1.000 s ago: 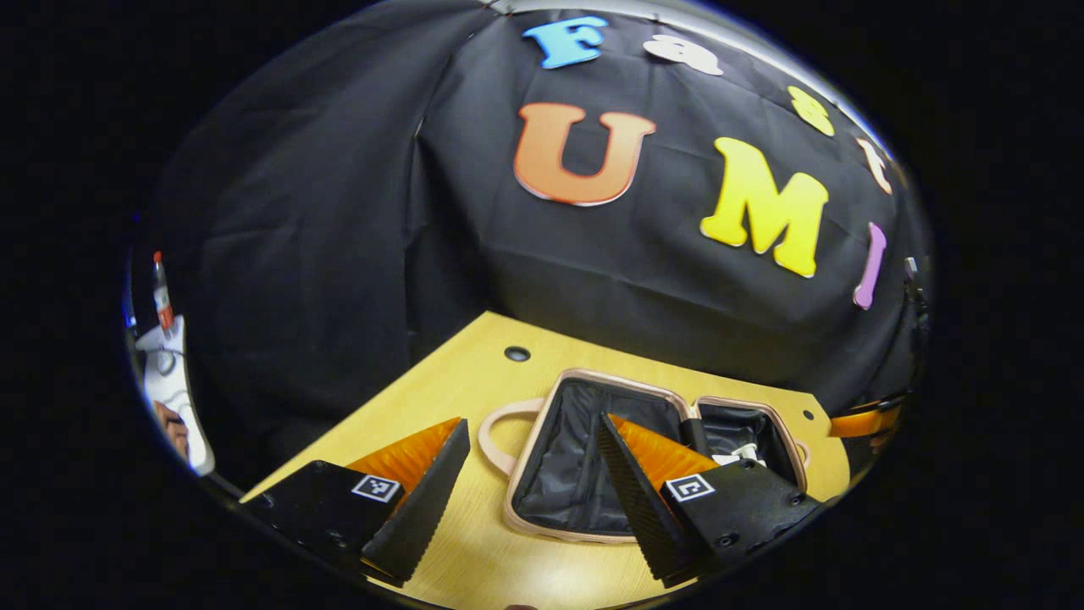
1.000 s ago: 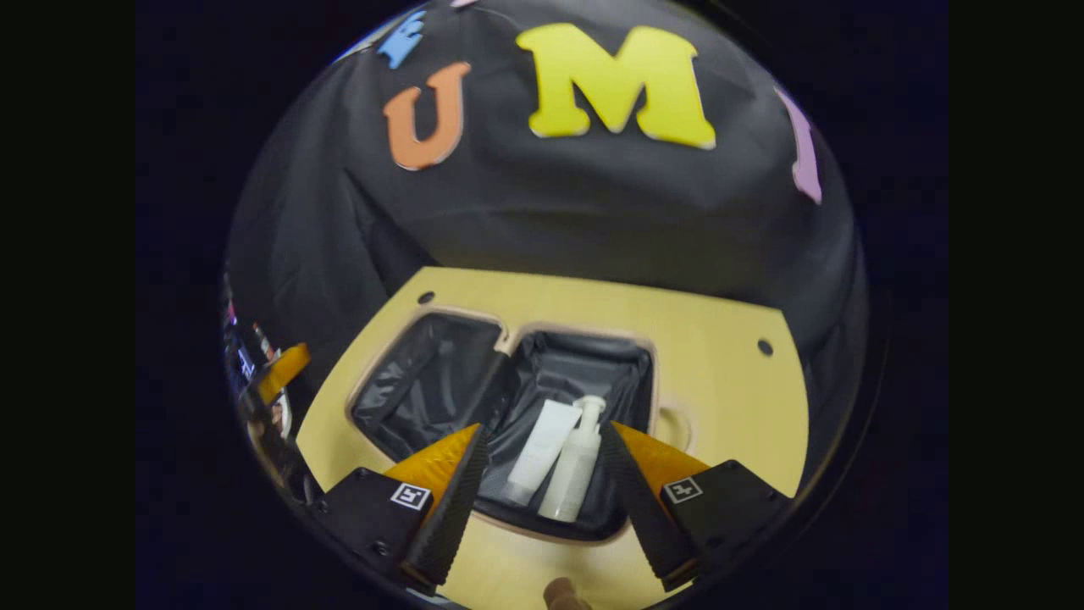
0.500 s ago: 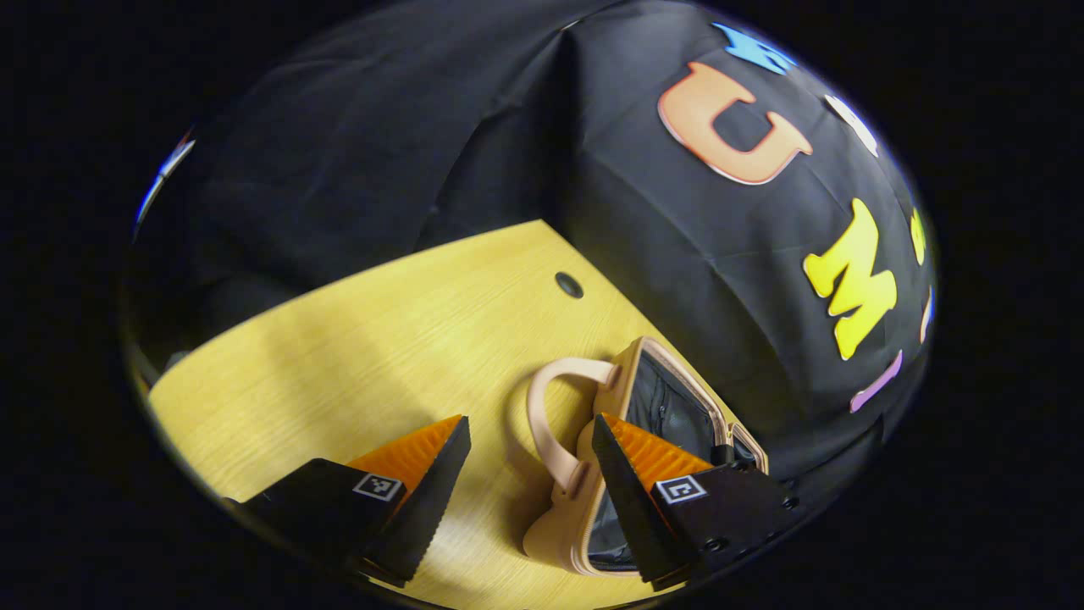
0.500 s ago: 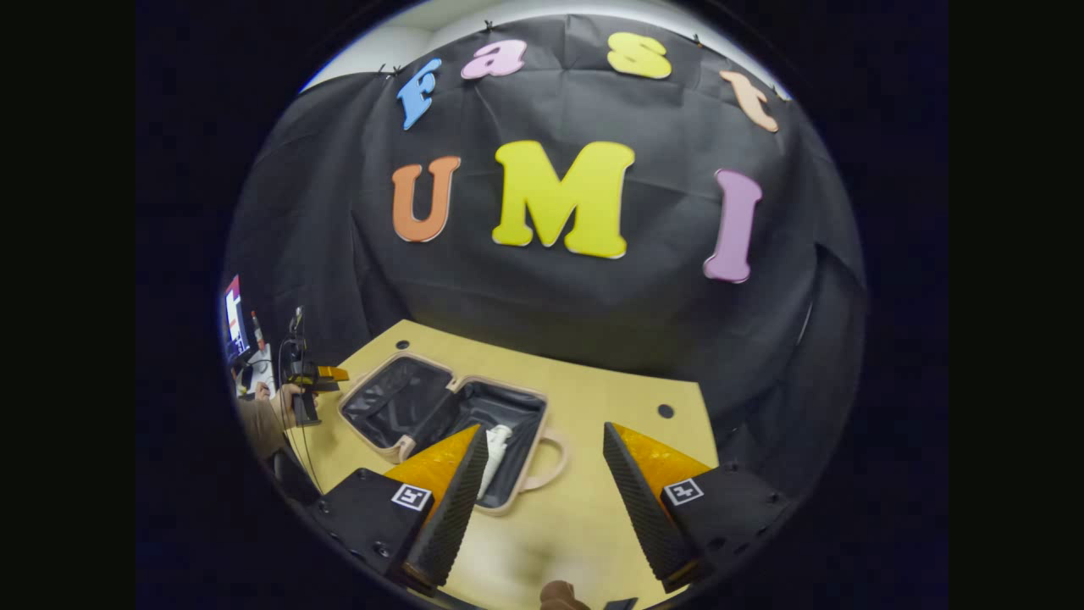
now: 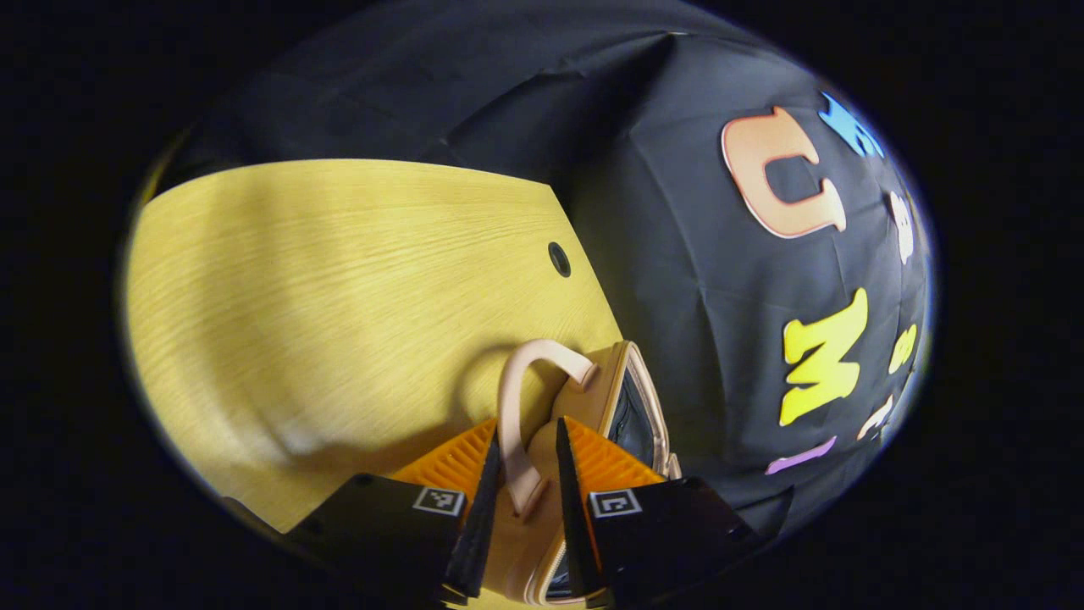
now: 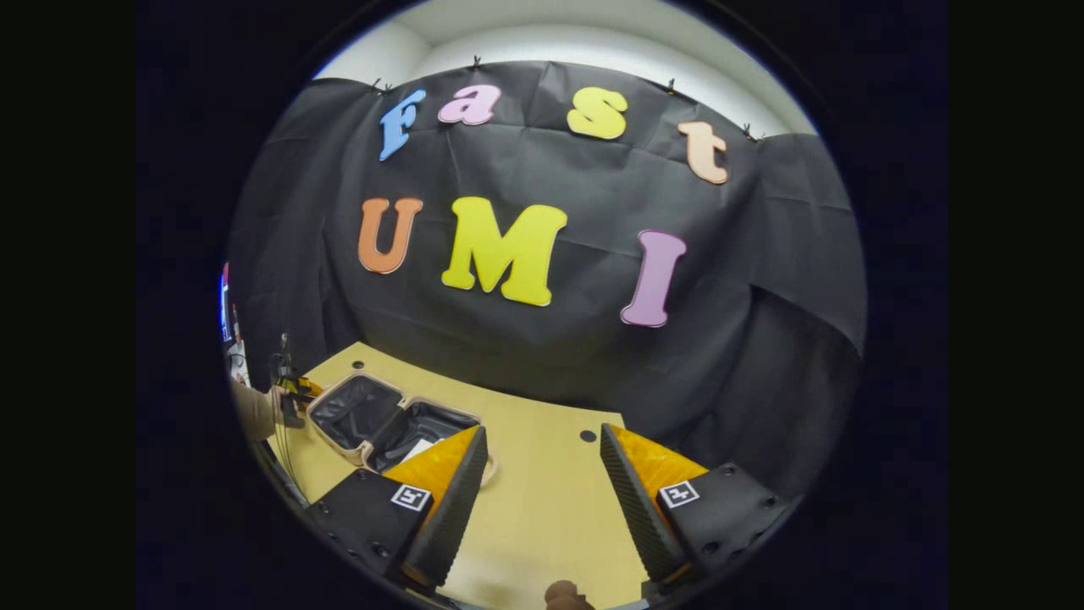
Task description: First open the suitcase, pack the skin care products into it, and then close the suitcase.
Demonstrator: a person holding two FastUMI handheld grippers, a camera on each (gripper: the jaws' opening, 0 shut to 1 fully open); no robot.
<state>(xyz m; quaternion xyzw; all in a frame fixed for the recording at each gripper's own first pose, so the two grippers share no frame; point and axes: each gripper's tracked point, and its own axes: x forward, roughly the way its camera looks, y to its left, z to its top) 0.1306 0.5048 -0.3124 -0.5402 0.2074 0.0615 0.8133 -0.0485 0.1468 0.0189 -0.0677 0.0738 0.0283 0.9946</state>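
Pale pink and edged with a matching rim, the small suitcase (image 6: pixel 389 421) lies open on the light wooden table (image 6: pixel 542 483), both black-lined halves spread flat near the table's left end in the right gripper view. A white skin care item (image 6: pixel 418 447) rests in the nearer half, partly hidden behind a finger, so how many products are inside cannot be told from here. Judging by this, the opening is done and the packing looks finished or nearly so, while the closing is not yet done. In the left gripper view, the left gripper (image 5: pixel 522 491) sits at the outer edge of one half, its fingers drawn close together around the curved pink handle (image 5: pixel 517 415); the handle's lower stem passes straight between them, and both appear to press on it, though contact on the inner faces is hard to confirm. The shell edge (image 5: pixel 631 398) of that half rises just beyond the fingertips, with the dark lining visible past it. This hold looks like the start of swinging that half over onto the other. The right gripper (image 6: pixel 542 500) hangs well apart from the suitcase over bare table, its fingers spread wide with nothing between them. A person's sleeve (image 6: pixel 254 411) shows beside the suitcase's far side.
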